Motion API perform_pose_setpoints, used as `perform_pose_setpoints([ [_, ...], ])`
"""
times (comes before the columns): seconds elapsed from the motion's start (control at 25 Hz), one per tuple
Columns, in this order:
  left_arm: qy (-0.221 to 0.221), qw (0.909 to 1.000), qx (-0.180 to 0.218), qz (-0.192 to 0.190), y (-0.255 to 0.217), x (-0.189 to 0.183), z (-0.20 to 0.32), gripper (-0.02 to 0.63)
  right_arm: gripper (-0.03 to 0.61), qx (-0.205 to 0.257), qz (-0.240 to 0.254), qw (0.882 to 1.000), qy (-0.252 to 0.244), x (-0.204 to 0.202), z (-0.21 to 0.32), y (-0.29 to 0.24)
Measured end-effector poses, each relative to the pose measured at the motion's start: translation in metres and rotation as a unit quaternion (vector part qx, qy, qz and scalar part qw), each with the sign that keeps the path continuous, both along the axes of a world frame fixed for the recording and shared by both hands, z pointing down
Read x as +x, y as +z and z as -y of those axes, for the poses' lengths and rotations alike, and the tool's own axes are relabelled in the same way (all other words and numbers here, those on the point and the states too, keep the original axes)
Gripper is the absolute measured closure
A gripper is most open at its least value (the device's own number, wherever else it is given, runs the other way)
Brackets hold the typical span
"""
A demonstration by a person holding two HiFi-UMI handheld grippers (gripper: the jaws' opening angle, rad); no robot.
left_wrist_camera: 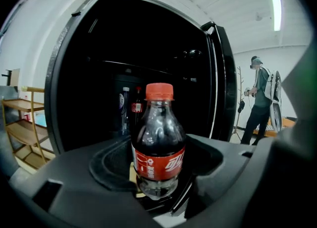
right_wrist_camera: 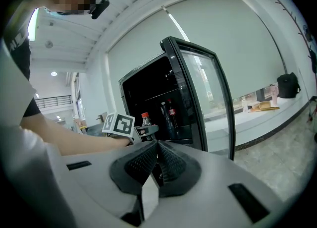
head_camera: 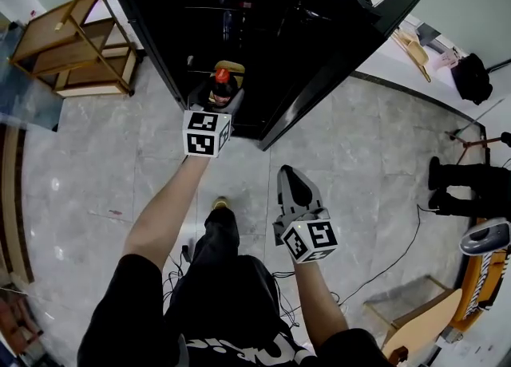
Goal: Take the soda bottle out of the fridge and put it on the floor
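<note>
"Holding anything, is the left gripper [left_wrist_camera: 158, 161]?"

"Yes. Its jaws are pinched on the soda bottle [left_wrist_camera: 158, 142], one on either side of the lower body. The bottle stands upright, with a red cap, a red label and dark soda inside."

"Where is the bottle?"

"It is at the mouth of the fridge [head_camera: 239, 6], up off the floor [head_camera: 96, 166]. The fridge door [head_camera: 343, 46] is swung open to the right. More bottles [left_wrist_camera: 130, 108] stand on a shelf deep inside."

"And the right gripper [right_wrist_camera: 157, 148]?"

"Its jaws are pressed together with nothing between them. It hangs lower and to the right of the door, above the grey tiles."

"Anything else around?"

"A wooden rack [head_camera: 76, 46] stands left of the fridge, and a person [left_wrist_camera: 258, 100] stands well beyond the door."
</note>
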State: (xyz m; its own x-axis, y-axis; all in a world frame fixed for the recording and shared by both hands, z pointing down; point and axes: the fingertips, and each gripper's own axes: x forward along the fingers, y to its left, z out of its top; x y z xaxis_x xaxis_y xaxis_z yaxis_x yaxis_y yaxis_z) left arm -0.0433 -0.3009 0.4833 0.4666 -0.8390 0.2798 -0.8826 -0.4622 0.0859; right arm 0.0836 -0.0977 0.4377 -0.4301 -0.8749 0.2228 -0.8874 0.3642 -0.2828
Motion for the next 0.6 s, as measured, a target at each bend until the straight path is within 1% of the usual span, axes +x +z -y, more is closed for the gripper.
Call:
perform_pose_setpoints([
  [0.12, 0.001, 1.0, -0.002, -0.004, 0.004, -0.007, -0.016, 0.308, 0.555, 0.005, -0.004, 1.0, 0.0, 0.001, -0.007, 0.003],
  [0.28, 0.009, 0.9999, -0.002, 0.006, 0.026, -0.01, -0.033, 0.308, 0.555, 0.016, -0.004, 1.0, 0.002, 0.004, -0.01, 0.024],
  [0.4, 0.017, 0.9998, 0.001, 0.011, 0.052, -0.011, -0.038, 0.308, 0.555, 0.025, -0.003, 1.0, 0.004, 0.005, -0.004, 0.054],
  [0.6, 0.022, 0.9997, -0.003, 0.005, 0.111, -0.013, -0.045, 0.308, 0.554, 0.03, -0.009, 0.999, 0.007, 0.009, 0.01, 0.122],
])
